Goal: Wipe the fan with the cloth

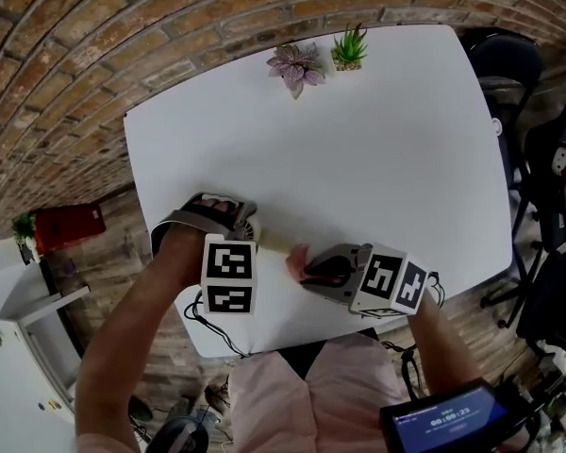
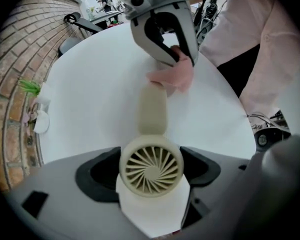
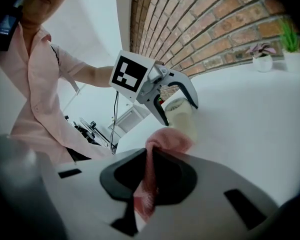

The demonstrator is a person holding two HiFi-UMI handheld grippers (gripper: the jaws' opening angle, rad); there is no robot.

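While my left gripper (image 1: 245, 226) clamped the handheld fan (image 2: 151, 166) by its head | right gripper (image 3: 149, 179) pinched pink cloth (image 3: 166, 140) at handle (image 2: 153, 111) tip | wiping seemingly just begun, head left.

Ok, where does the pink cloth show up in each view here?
Head view: cloth low centre, pinched in the right claw.
Left gripper view: upper centre, at the far end of the fan handle.
Right gripper view: lower centre, bulging up from between that view's own jaws.
Shared landmark: the green potted plant by the brick wall, seen in all three views.
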